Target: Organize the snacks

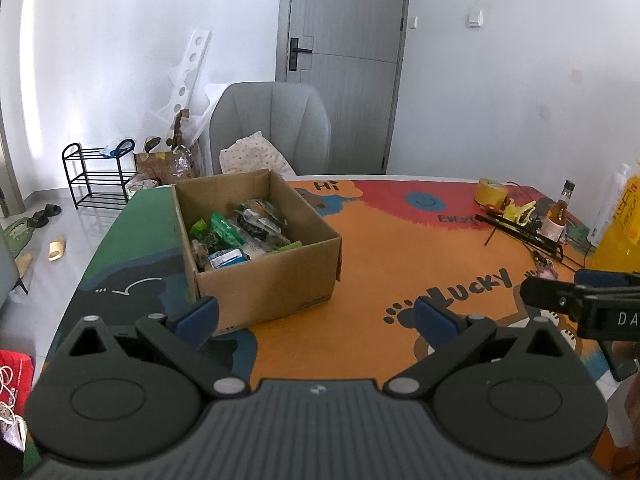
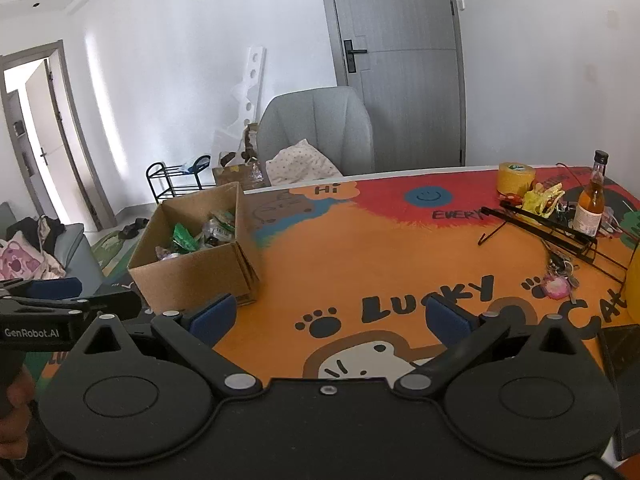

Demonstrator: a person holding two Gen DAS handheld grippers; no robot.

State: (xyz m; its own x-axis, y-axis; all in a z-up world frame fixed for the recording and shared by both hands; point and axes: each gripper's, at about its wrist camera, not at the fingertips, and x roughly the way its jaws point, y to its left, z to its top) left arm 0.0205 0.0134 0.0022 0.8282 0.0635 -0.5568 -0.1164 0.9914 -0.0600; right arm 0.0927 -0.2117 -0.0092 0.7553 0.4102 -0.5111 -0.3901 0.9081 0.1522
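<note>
Only right view shows sofa [image 2: 60,256]; claws [image 2: 330,316] empty.

Brown cardboard box [image 1: 264,280] holds mostly green snack packets [image 1: 224,230] on an orange, red, green cartoon-printed tablecloth [image 1: 400,264].

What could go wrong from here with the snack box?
1. The open brown cardboard box of snack packets stands near the table's left edge; a nudge might push it off.
2. The left gripper and right gripper are both open and empty, and close together; they could bump.
</note>
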